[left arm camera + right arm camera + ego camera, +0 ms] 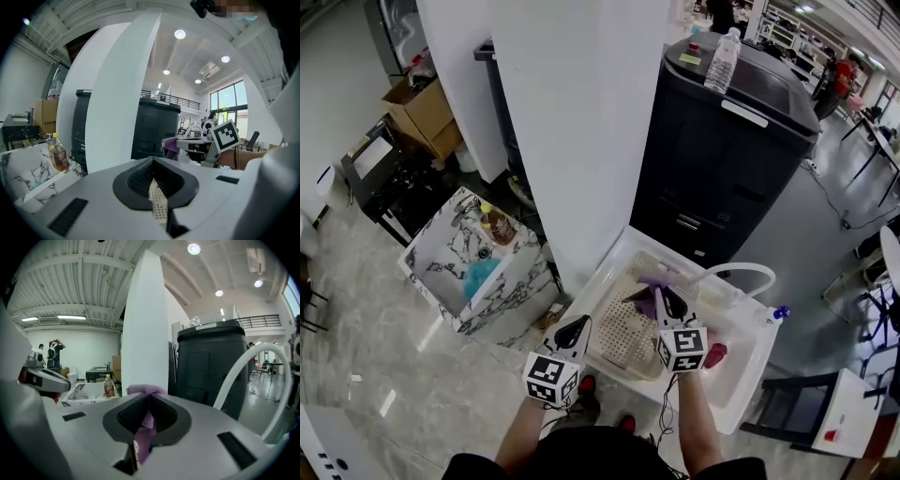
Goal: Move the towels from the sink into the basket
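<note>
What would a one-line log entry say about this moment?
right gripper: fingers shut on purple towel, above basket | left gripper: fingers shut on basket rim | red towel: in sink

The white pillar [581, 122] stands at twelve o'clock, close beyond the white sink [737, 412], so I have no room straight ahead. At one o'clock the black cabinet [722, 169] closes off the far side. The curved white faucet [741, 272] arches at two o'clock, near my right gripper [661, 298], which leaves little room on that side. The basket [623, 342] below is open-topped, though the purple towel [652, 279] in my jaws hangs over its far edge. At ten o'clock the marble-patterned box [511, 292] is open from above, with a bottle [497, 225] on its far rim. The floor [422, 394] at eight o'clock is bare.
</note>
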The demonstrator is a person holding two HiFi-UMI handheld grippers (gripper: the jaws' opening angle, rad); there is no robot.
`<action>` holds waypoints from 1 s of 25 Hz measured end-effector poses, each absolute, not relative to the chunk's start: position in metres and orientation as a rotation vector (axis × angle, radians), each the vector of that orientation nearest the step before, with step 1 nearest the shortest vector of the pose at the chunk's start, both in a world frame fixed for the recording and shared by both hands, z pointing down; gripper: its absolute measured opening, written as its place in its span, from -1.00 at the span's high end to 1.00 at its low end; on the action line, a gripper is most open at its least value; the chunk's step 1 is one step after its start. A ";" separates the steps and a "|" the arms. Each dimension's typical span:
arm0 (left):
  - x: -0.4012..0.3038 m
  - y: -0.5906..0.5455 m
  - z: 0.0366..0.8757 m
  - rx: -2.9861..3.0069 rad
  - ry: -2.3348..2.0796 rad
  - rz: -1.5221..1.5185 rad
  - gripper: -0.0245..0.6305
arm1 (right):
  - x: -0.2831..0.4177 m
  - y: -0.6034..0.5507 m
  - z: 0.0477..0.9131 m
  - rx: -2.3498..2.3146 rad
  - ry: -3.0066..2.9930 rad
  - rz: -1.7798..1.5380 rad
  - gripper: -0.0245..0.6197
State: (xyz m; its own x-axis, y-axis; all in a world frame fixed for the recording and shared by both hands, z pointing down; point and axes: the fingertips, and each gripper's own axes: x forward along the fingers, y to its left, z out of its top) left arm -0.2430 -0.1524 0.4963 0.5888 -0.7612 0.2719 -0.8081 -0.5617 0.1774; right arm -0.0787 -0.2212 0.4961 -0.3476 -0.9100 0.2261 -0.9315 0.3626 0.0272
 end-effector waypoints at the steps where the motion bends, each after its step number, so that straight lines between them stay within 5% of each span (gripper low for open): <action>1: -0.242 -0.153 0.498 2.535 -1.284 0.242 0.92 | -0.079 -0.221 0.504 1.651 -2.412 0.179 0.79; 25: -0.232 -0.162 0.519 2.506 -1.251 0.279 0.92 | -0.081 -0.217 0.600 1.492 -2.263 0.427 0.79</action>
